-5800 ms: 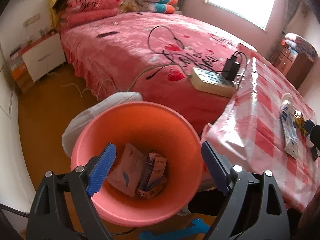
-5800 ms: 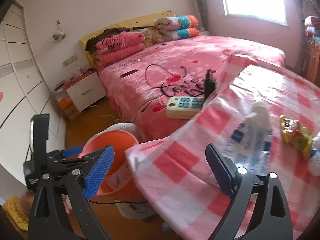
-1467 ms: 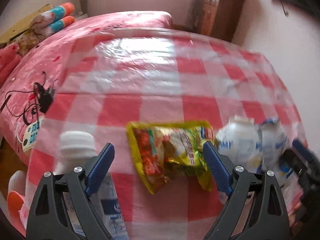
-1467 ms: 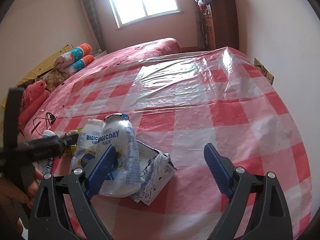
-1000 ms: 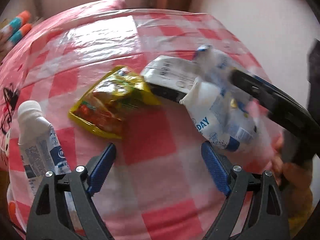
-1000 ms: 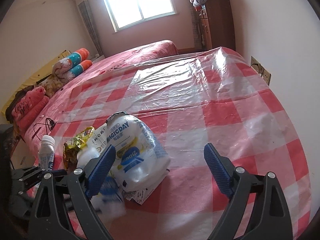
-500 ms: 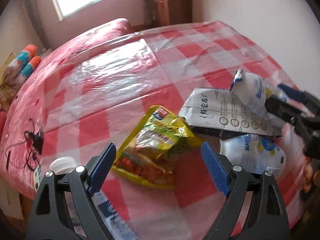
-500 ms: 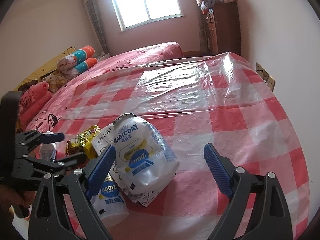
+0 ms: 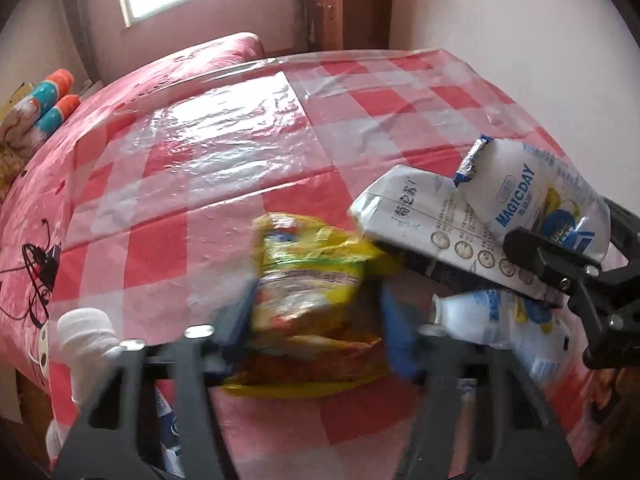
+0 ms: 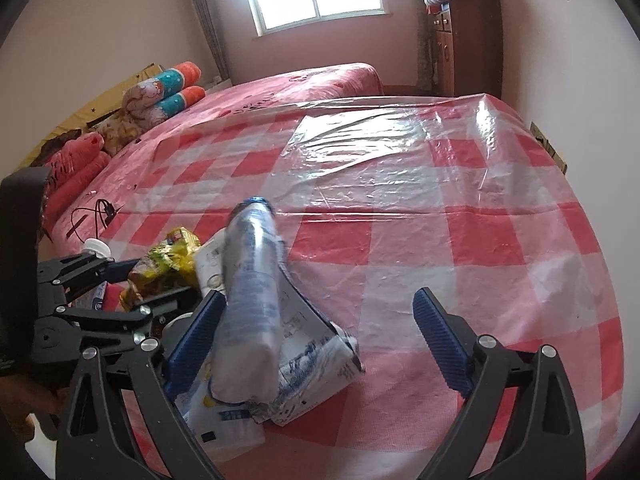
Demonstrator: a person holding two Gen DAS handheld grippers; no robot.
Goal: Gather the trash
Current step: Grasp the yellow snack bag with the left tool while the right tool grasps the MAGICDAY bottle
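Glossy clear plastic sheeting (image 9: 224, 128) is gleaming over the red-checked cloth in the frame's centre; the crinkled yellow foil wrapper (image 9: 312, 280) is shining, and the white plastic bottle (image 9: 86, 332) at lower left is looking matt.

Tabletop (image 10: 480, 208): red-and-white check under clear glossy film. Snack bag (image 9: 308, 280): yellow, with orange-red and green print. Carton (image 9: 420, 216): white, dark lettering, black underside. Pouch (image 9: 532, 196): white, blue lettering, blue-and-yellow emblem. Bottle (image 9: 84, 332): white cap, white-and-blue label. Right gripper (image 10: 316, 336): black frame, blue ribbed pads. Bed (image 10: 320, 80): pink-red cover. Bolsters (image 10: 168, 88): teal, orange, white.
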